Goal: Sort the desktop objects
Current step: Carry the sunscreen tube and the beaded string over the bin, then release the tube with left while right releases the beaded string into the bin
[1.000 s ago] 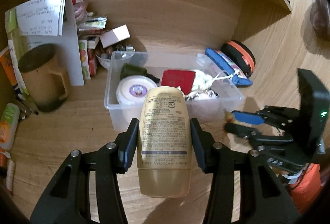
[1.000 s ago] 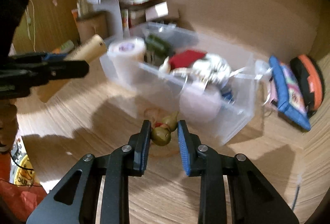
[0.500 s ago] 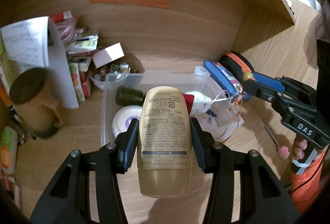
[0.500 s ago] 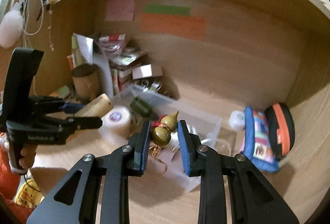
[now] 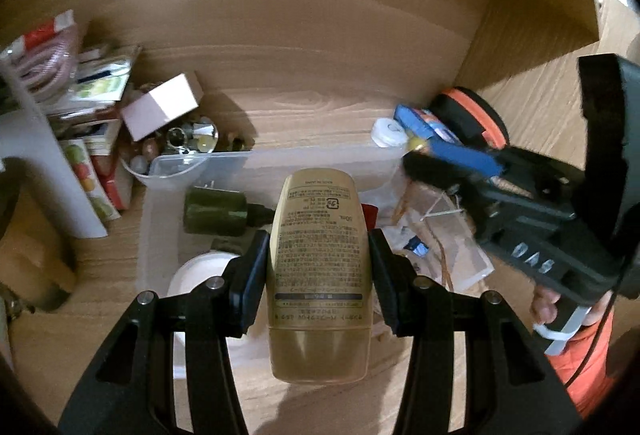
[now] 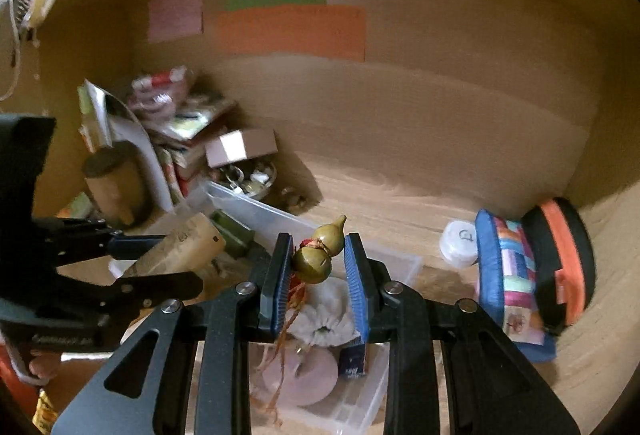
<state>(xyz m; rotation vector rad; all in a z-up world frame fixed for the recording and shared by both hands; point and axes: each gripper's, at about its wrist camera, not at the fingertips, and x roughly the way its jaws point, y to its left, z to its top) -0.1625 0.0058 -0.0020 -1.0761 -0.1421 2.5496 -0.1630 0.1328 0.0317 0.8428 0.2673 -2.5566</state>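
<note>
The left gripper pinches a tan tube by its sides, pads against the label, cap end toward the camera, above the clear bin. The right gripper pinches a small olive gourd charm between its blue pads, stem tip poking past them, cord dangling over the bin.

both grippers, carrying the tube and gourd charm, have moved over the clear bin.
</note>
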